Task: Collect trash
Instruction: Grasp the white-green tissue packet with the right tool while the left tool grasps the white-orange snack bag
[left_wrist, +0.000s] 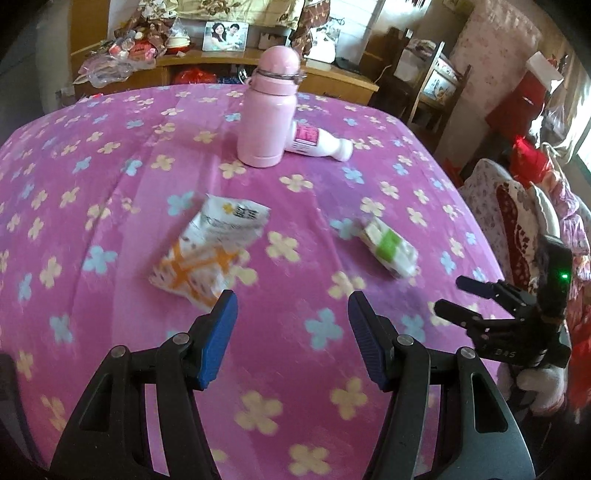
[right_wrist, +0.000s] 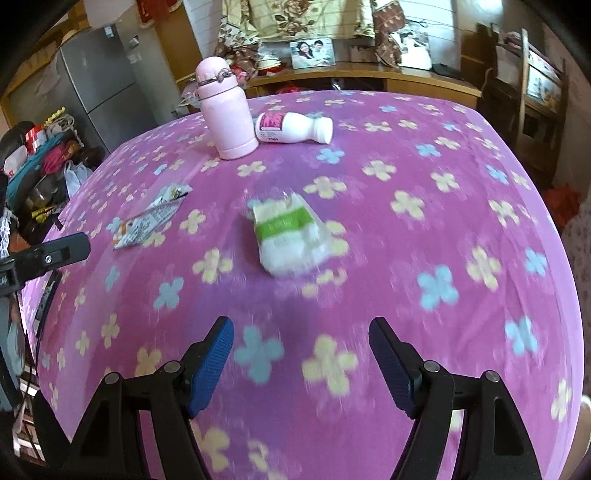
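Both grippers over the purple flowered cloth (left_wrist: 110, 221) on the counter, nothing in hand yet. My left gripper (left_wrist: 291, 339) has its fingers at a middling spread, empty, aimed down at the orange-and-white wrapper (left_wrist: 207, 251), which lies flat just ahead of the left fingertip. My right gripper (right_wrist: 301, 363) has its fingers wide, also empty, with the green-banded white packet (right_wrist: 291, 236) ahead of it near the middle of the cloth, apart from the fingers. Further back stand the pink flask (right_wrist: 225, 114), upright, and a white bottle with a pink label (right_wrist: 291, 127) lying on its side, touching or just beside the flask's base; I cannot tell which. Risks as I read them: both views are smeared, so I could overshoot and nudge the wrapper away rather than straddle it. The wrapper is thin and flat on soft fabric, so the fingers may pinch the cloth with it, or slip over it. The packet looks crumpled and light; a one-sided touch would likely skid it. The bottle can roll if bumped, and a reach for it could tip the flask. The grippers work close together, so a crossing reach risks a knock between them
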